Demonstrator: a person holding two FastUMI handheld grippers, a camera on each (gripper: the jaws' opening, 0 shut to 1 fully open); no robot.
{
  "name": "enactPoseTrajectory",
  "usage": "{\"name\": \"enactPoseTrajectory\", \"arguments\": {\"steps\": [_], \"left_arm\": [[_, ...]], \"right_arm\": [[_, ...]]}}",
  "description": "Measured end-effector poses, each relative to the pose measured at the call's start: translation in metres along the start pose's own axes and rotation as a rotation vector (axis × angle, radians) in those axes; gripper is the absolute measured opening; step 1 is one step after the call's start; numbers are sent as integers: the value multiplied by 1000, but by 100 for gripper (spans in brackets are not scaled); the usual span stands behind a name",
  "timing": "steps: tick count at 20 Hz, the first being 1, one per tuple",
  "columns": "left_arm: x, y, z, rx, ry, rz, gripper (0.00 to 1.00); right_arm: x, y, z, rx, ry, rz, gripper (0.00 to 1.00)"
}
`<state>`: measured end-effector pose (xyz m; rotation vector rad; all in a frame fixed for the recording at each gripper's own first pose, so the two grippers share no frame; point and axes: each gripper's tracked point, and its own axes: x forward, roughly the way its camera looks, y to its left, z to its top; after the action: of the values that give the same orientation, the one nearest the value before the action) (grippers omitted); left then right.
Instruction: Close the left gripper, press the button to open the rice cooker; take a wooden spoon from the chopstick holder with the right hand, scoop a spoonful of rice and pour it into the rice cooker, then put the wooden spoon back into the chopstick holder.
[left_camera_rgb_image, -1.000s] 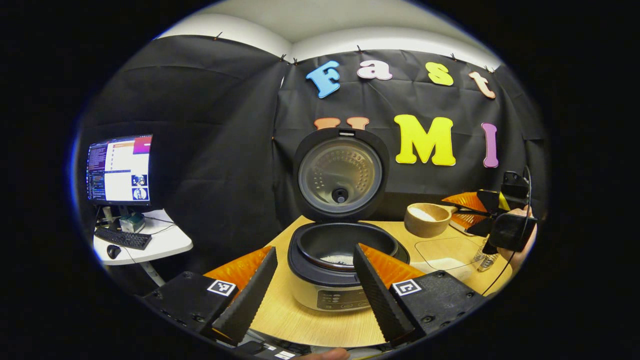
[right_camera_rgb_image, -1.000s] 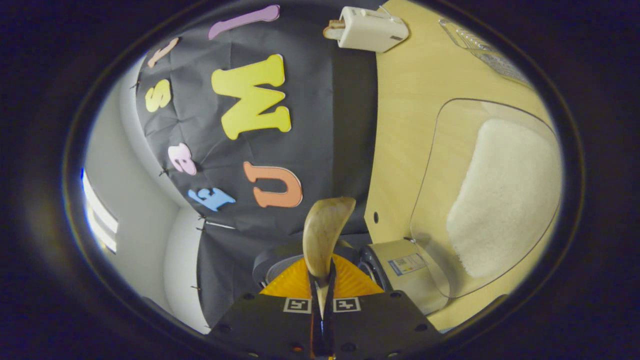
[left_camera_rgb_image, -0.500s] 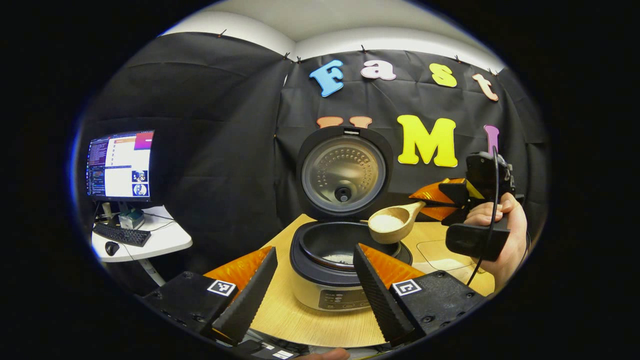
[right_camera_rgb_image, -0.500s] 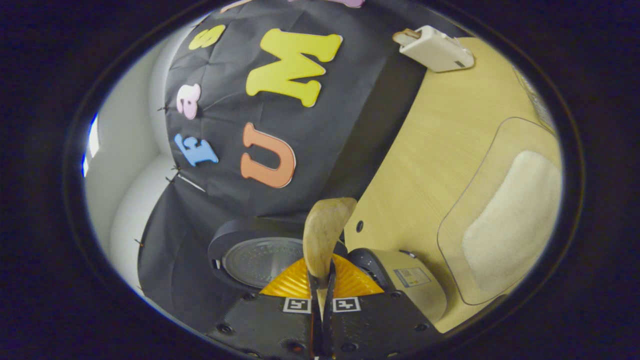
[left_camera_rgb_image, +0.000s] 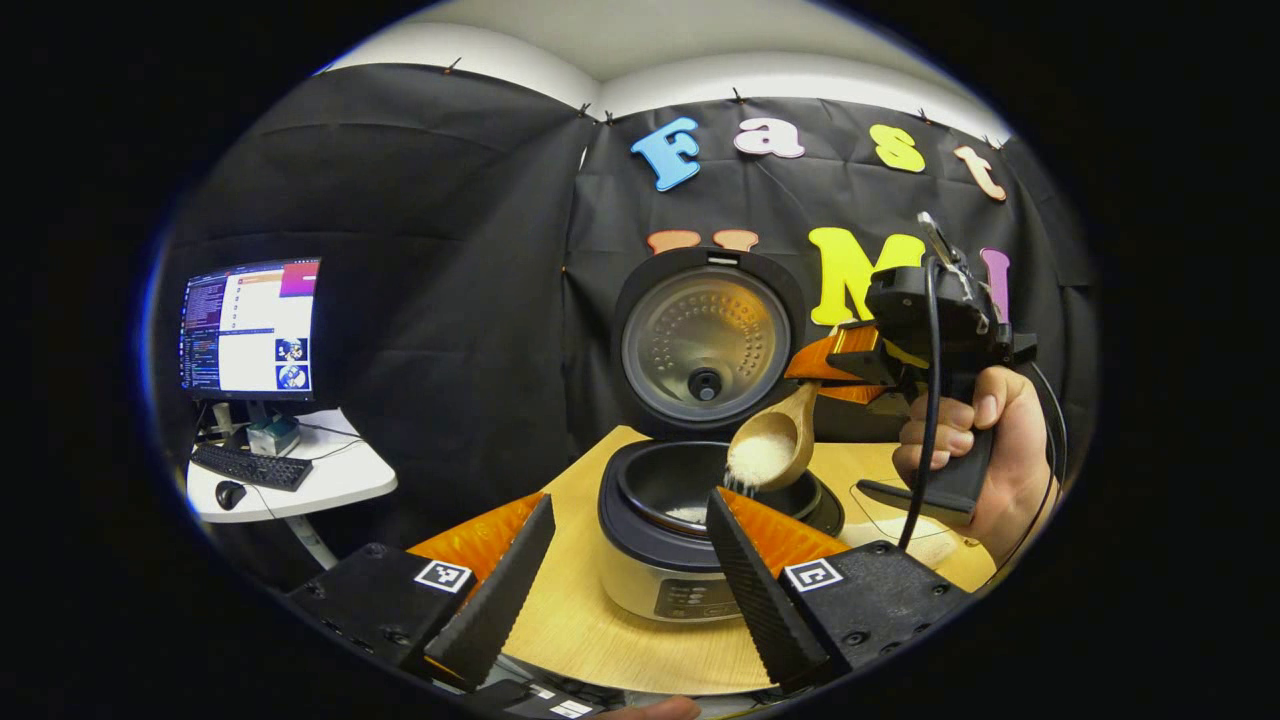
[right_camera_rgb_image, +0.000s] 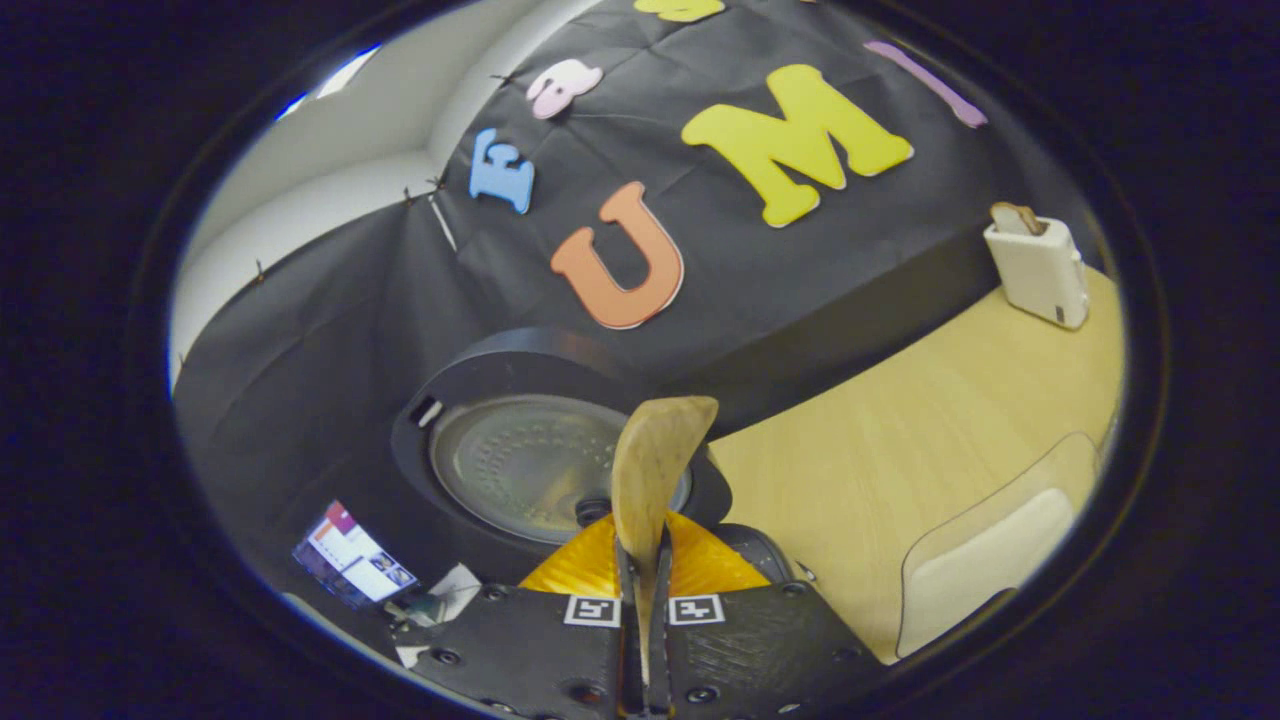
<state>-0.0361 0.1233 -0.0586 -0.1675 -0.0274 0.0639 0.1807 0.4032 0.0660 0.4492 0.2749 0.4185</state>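
Nearest in the left gripper view, the left tongs (left_camera_rgb_image: 620, 560) sit spread wide with nothing between them, low over the near edge of the counter (left_camera_rgb_image: 590, 625); released and parked in front, they leave the space above the pot free. Just beyond stands the rice cooker (left_camera_rgb_image: 690, 540), its lid (left_camera_rgb_image: 705, 345) raised upright at the far side so the dark inner pot is exposed, with a little rice on its bottom. Over the pot's right rim hangs the wooden spoon (left_camera_rgb_image: 768, 450), bowl tipped down and left so grains spill from its lip into the pot. The right tongs (right_camera_rgb_image: 640, 600) are clenched on the spoon's handle, rolled over to make the pour. Right of the cooker lies the clear rice tray (right_camera_rgb_image: 1000, 560); on the far right stands the chopstick holder (right_camera_rgb_image: 1038, 270).
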Motion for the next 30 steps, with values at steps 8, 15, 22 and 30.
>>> {"name": "enactPoseTrajectory", "arguments": {"steps": [8,15,22,30], "left_arm": [[7,19,-12,3,41,66,98],[11,31,-21,-10,63,96,98],[16,50,-32,-28,86,132,98],[20,59,-35,-10,96,176,98]], "right_arm": [[7,25,-26,-448,-32,-8,5],[-6,53,-20,-722,-128,-7,3],[-19,66,-14,-840,-169,8,3],[-32,61,3,-979,-245,-15,3]]}}
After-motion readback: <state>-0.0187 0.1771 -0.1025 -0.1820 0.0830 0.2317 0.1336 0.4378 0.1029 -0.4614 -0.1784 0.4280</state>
